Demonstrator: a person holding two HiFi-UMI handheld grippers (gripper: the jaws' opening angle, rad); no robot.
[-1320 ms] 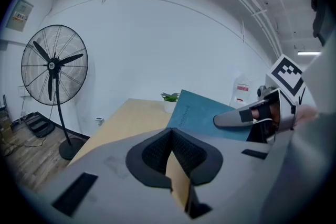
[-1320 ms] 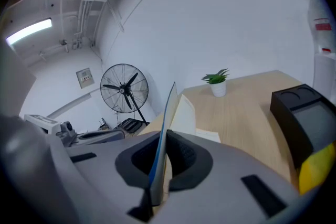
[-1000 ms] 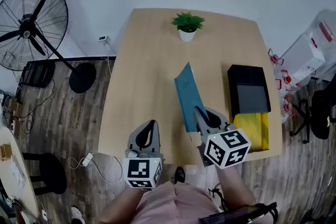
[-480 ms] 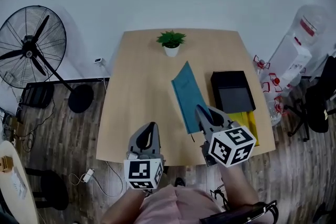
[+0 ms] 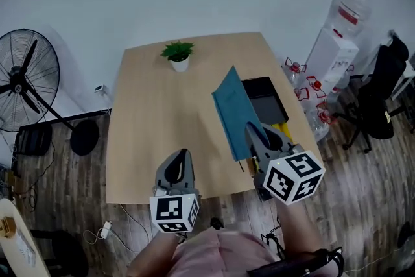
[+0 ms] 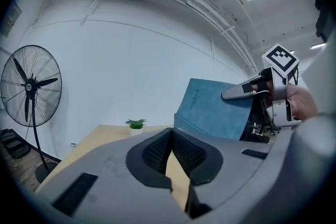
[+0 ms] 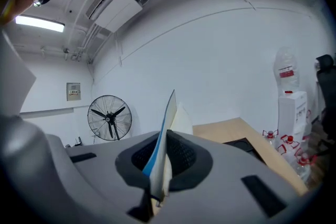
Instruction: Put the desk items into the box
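My right claw clamped on near edge of teal notebook; cover stands edge-on between jaws; book looks lifted off counter, tilted up; I judge edge grip leaves free end clear to enter first; book's far end overlaps open black box at counter's right side; yellow item just beside box, near side; my left claw closed on nothing, parked over near counter edge, out of way; plant at far side.
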